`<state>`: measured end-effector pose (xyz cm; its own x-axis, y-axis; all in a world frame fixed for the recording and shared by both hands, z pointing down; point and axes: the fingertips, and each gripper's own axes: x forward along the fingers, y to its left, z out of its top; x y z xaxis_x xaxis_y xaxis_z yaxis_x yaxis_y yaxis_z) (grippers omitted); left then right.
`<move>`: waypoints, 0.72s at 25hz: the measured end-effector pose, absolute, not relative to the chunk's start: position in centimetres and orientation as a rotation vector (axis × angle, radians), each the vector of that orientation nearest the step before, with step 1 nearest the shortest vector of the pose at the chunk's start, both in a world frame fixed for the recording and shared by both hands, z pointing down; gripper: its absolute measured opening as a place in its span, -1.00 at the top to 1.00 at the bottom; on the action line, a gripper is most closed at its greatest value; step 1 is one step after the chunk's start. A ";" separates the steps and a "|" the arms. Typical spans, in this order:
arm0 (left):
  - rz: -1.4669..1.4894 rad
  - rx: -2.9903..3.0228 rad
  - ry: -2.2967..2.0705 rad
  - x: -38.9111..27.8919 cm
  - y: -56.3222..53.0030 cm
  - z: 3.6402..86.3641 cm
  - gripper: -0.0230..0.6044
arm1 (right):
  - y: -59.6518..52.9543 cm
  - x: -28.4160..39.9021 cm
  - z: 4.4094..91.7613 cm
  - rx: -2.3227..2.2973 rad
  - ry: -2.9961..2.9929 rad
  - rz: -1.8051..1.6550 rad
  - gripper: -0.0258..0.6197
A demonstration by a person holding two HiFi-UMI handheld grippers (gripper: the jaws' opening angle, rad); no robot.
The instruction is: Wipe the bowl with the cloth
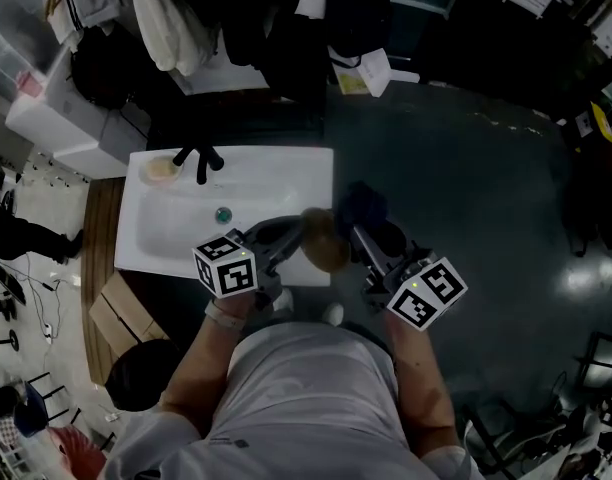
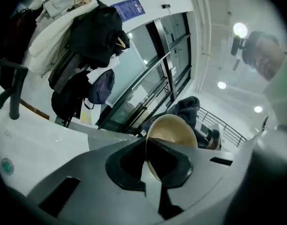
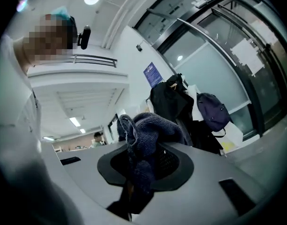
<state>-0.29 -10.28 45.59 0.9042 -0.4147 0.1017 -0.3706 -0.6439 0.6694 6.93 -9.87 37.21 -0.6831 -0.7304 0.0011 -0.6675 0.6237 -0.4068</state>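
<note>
A person stands over a white sink [image 1: 276, 183]. The left gripper [image 1: 289, 234] is closed on the rim of a tan bowl [image 1: 324, 244], held on edge above the sink's front right corner. The right gripper [image 1: 359, 230], just beside it, is clamped on a dark blue cloth [image 1: 364, 206]. A blue wall notice [image 3: 154, 74] has print too small to read.

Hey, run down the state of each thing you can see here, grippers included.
bowl: lifted, tilted on edge, pinched by its rim.
cloth: bunched, held up beside the bowl.
left gripper: shut on the bowl.
right gripper: shut on the cloth.
faucet: no stream visible.
</note>
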 end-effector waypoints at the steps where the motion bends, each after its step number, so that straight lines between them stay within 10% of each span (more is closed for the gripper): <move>1: -0.083 2.333 -0.551 -0.5 -10.3 45.6 0.86 | -9.7 6.6 37.2 -1.133 2.684 -0.587 0.66; 18: -0.269 2.151 -0.600 -4.6 -12.8 45.5 0.86 | -7.4 3.3 38.0 -0.876 2.779 -0.686 0.66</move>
<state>-4.56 -12.78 45.53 0.8607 -0.5086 0.0212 -0.3222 -0.5121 0.7962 3.29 -7.41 38.02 -0.8185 -0.5745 -0.0039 -0.5067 0.7251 -0.4663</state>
